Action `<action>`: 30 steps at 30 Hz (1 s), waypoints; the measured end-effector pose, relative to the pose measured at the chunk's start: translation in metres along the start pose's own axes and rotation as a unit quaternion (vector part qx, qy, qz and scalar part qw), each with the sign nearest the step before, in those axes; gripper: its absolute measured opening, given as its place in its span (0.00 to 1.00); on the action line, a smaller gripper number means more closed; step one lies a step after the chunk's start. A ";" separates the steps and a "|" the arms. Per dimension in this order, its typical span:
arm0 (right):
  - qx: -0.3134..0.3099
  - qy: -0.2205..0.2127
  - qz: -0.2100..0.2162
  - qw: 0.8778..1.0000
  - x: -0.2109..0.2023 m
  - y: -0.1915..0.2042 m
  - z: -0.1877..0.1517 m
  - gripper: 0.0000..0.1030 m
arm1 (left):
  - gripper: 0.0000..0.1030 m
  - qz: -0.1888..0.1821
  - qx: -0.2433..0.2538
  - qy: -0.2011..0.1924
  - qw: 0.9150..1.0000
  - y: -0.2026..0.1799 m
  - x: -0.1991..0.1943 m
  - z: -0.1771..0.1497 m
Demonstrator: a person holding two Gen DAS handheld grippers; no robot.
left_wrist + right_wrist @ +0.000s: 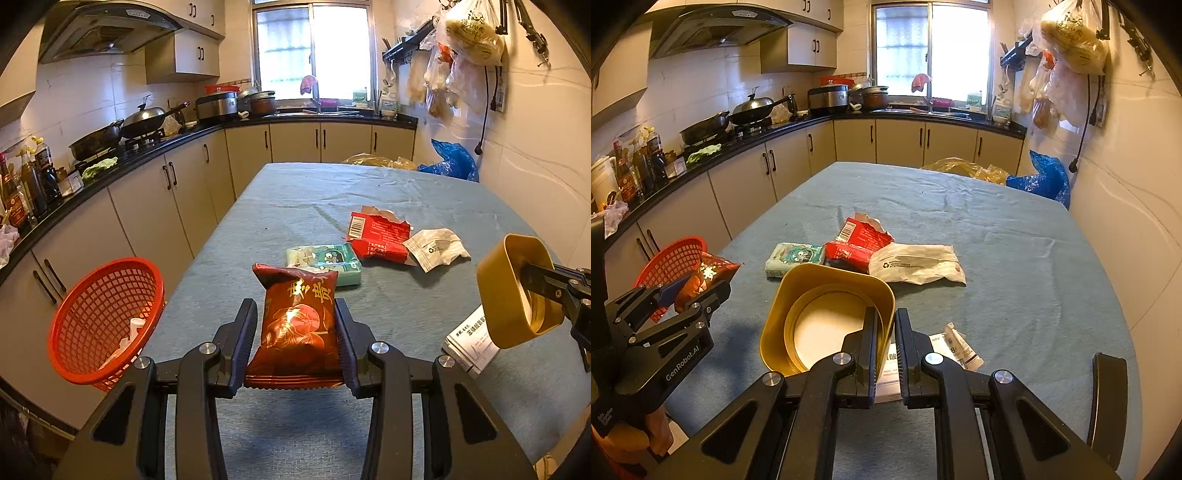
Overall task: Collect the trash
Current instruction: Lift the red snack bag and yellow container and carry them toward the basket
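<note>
My left gripper (295, 314) is shut on a dark red snack packet (297, 325) and holds it above the table's near left part; it also shows in the right wrist view (705, 275). My right gripper (886, 321) is shut on the rim of a gold tin container (827, 317), lifted above the table; the tin also shows in the left wrist view (513, 291). A red mesh basket (103, 317) with some white trash inside sits off the table's left edge. On the table lie a green tissue pack (325, 262), a torn red wrapper (380, 236) and a white wrapper (436, 247).
A blue-grey cloth covers the table (332, 192). A printed leaflet (469, 343) and a small tube (960, 347) lie near the front right. Yellow and blue plastic bags (450, 158) sit at the far end. A kitchen counter (110, 166) with pans runs along the left.
</note>
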State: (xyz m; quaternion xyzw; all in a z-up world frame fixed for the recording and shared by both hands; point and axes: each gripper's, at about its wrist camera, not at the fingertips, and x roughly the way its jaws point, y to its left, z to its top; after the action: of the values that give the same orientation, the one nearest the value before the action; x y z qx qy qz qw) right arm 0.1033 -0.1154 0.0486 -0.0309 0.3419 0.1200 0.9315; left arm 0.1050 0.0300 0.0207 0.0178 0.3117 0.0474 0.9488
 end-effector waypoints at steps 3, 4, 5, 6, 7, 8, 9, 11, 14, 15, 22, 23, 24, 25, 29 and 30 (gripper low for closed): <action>-0.001 0.002 0.001 1.000 0.001 0.002 -0.001 0.10 | 0.39 0.001 -0.003 0.001 1.000 0.003 0.001 0.000; -0.002 0.002 0.001 1.000 0.002 0.003 -0.001 0.10 | 0.39 0.001 -0.004 0.001 1.000 0.004 0.001 0.000; -0.002 0.003 0.001 1.000 0.002 0.005 -0.001 0.10 | 0.39 0.002 -0.005 0.001 1.000 0.005 0.001 0.000; -0.003 0.004 0.001 1.000 0.003 0.005 -0.001 0.10 | 0.39 0.002 -0.006 0.001 1.000 0.007 0.001 0.000; -0.003 0.004 0.002 1.000 0.004 0.006 -0.001 0.10 | 0.39 0.002 -0.008 0.001 1.000 0.009 0.001 0.000; -0.003 0.005 0.002 1.000 0.004 0.006 -0.001 0.10 | 0.39 0.003 -0.009 0.001 1.000 0.010 0.001 0.000; -0.004 0.005 0.003 1.000 0.004 0.007 -0.001 0.10 | 0.39 0.004 -0.011 0.000 1.000 0.011 0.001 0.000; -0.004 0.005 0.004 1.000 0.005 0.008 -0.001 0.10 | 0.39 0.006 -0.015 0.000 1.000 0.015 0.000 0.001; -0.005 0.006 0.007 1.000 0.006 0.009 -0.001 0.10 | 0.39 0.009 -0.019 0.000 1.000 0.019 0.000 0.001; -0.005 0.006 0.007 1.000 0.006 0.010 -0.001 0.10 | 0.39 0.010 -0.020 0.001 1.000 0.020 0.000 0.000; -0.009 0.011 0.014 1.000 0.010 0.014 -0.002 0.10 | 0.39 0.013 -0.023 0.003 1.000 0.025 0.002 -0.001; -0.010 0.011 0.015 1.000 0.011 0.016 -0.002 0.10 | 0.39 0.013 -0.024 0.004 1.000 0.025 0.002 -0.001; -0.011 0.012 0.016 1.000 0.011 0.017 -0.001 0.10 | 0.39 0.014 -0.024 0.004 1.000 0.025 0.002 -0.001; -0.012 0.012 0.016 1.000 0.012 0.018 -0.001 0.10 | 0.39 0.014 -0.025 0.005 1.000 0.026 0.003 -0.001; -0.016 0.015 0.022 1.000 0.016 0.023 0.001 0.10 | 0.39 0.017 -0.030 0.007 0.999 0.031 0.004 -0.002; -0.018 0.016 0.023 0.999 0.017 0.025 0.002 0.10 | 0.39 0.018 -0.032 0.006 0.999 0.033 0.004 -0.002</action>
State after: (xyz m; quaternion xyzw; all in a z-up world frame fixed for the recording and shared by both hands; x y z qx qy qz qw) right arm 0.1109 -0.0873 0.0393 -0.0412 0.3548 0.1472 0.9224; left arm 0.1043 0.0633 0.0193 -0.0071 0.3157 0.0742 0.9459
